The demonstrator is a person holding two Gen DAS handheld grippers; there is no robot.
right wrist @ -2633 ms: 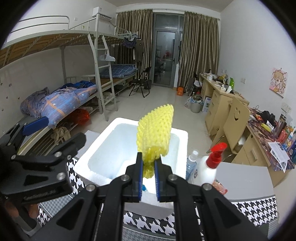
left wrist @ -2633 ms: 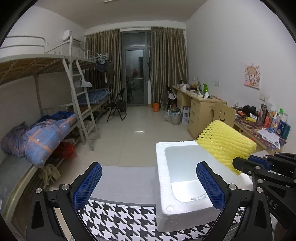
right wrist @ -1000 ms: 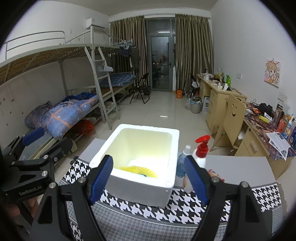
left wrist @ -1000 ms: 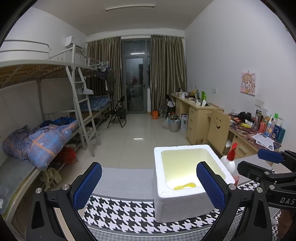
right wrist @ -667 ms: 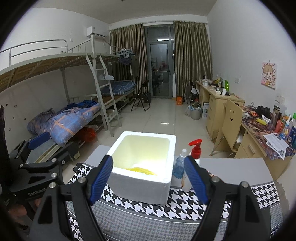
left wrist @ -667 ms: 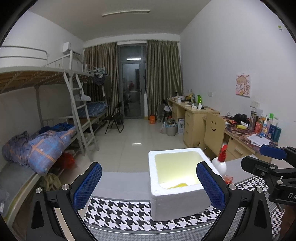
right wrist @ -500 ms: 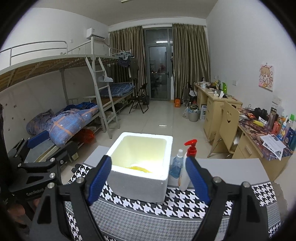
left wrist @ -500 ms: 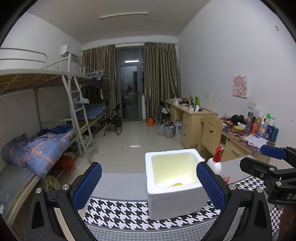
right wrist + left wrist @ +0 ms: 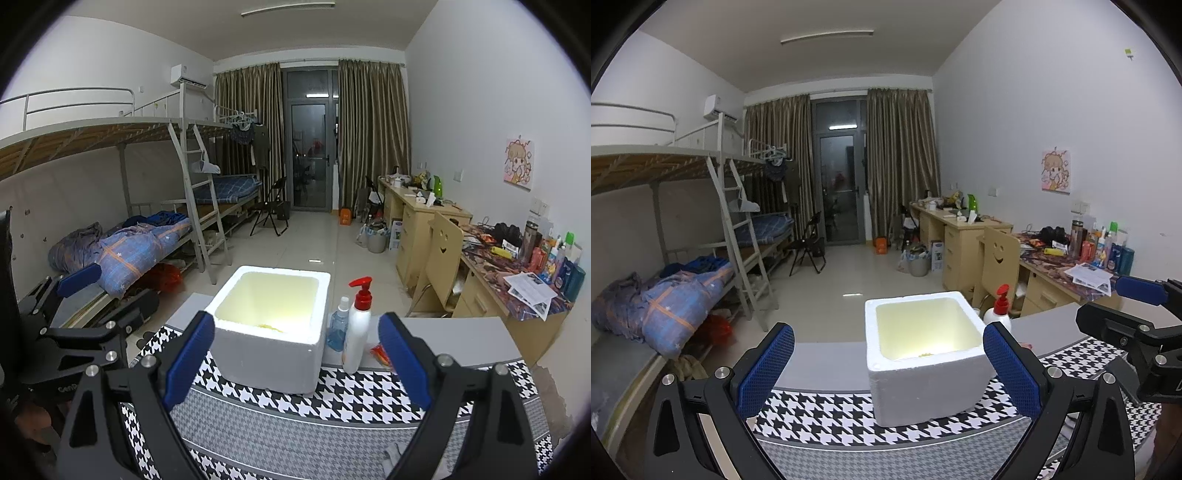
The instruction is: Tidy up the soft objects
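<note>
The yellow foam-net sleeve (image 9: 272,326) lies at the bottom of the white square styrofoam box (image 9: 273,363), only a sliver of it peeking over the box's near wall. The box is our landmark, sitting on the black-and-white houndstooth cloth (image 9: 351,397). The right gripper (image 9: 297,360) hangs on the near side of the box, its blue-padded jaws having just swung out wide, nothing between them. The left gripper (image 9: 888,367) hovers on the near side too, jaws spread wide and empty.

Now, the hazards. Right of the box, just beside its wall, stand a tall white pump bottle with a red head (image 9: 357,328) and a small clear blue bottle (image 9: 338,328). Any sweep past that side with jaws this wide looks likely to clip the tall one and tip it. The box itself seems light; a nudge from either gripper could slide it across the cloth or toward the far edge. And no other soft item shows in either view, so the next reach may be a blind one.
</note>
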